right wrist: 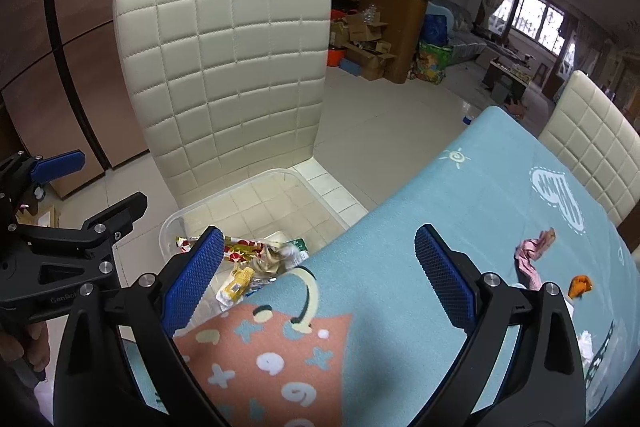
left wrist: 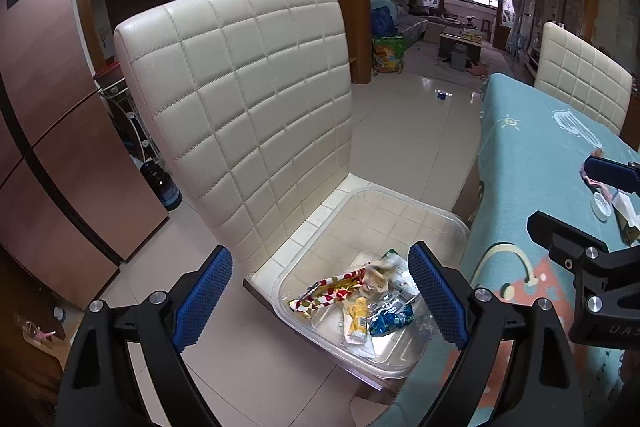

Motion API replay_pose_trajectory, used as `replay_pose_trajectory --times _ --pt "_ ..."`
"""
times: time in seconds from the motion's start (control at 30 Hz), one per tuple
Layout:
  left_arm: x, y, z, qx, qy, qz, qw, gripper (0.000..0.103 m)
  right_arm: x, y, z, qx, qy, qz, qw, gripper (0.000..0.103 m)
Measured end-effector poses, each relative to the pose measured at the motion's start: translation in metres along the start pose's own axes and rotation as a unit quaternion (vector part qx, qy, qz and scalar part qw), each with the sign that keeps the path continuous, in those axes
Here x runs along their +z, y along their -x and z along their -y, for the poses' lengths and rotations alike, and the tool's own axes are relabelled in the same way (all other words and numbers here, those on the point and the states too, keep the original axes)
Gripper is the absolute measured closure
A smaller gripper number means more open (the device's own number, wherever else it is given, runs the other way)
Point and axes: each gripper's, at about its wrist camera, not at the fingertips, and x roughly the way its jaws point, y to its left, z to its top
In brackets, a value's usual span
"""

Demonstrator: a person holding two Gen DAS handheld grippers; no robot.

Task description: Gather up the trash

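Hovering wide-jawed and empty, left gripper and right gripper, above clear plastic tub of crinkled wrappers on quilted cream chair.

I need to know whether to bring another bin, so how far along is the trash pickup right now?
Done: several wrappers, among them a red and white wrapper and a yellow packet, already lie in the clear bin on the chair seat. In hand: nothing; the left gripper and right gripper are both open and empty. Left: a pink wrapper and an orange scrap on the table.
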Motion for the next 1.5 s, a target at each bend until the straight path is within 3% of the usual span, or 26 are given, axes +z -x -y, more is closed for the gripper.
replay_pose_trajectory --times 0.2,0.5,0.7,0.93,1.13,1.3,1.33,1.5 --pt "0.000 0.018 0.033 -0.025 -0.025 0.010 0.9993 0.016 -0.022 0.020 0.034 -0.022 -0.036 0.003 0.999 0.008" --pt "0.003 0.034 0.121 -0.082 -0.086 0.014 0.9928 0.016 -0.076 0.045 0.126 -0.077 -0.120 -0.013 0.990 0.010" --pt "0.005 0.042 0.190 -0.136 -0.121 0.014 0.9832 0.016 -0.120 0.064 0.195 -0.135 -0.161 -0.032 0.977 0.020" --pt "0.006 0.038 0.277 -0.192 -0.167 -0.002 0.9672 0.016 -0.161 0.071 0.259 -0.157 -0.207 -0.057 0.964 0.030" --pt "0.005 0.034 0.337 -0.191 -0.215 0.002 0.9579 0.016 -0.179 0.081 0.302 -0.207 -0.233 -0.068 0.948 0.030" --pt "0.004 0.022 0.365 -0.183 -0.234 -0.006 0.9547 0.016 -0.197 0.077 0.341 -0.214 -0.283 -0.086 0.931 0.028" --pt "0.003 0.019 0.370 -0.182 -0.240 -0.009 0.9534 0.016 -0.200 0.076 0.347 -0.217 -0.291 -0.089 0.927 0.023" --pt "-0.003 0.010 0.384 -0.174 -0.257 -0.011 0.9507 0.016 -0.208 0.064 0.355 -0.209 -0.303 -0.097 0.925 0.020"
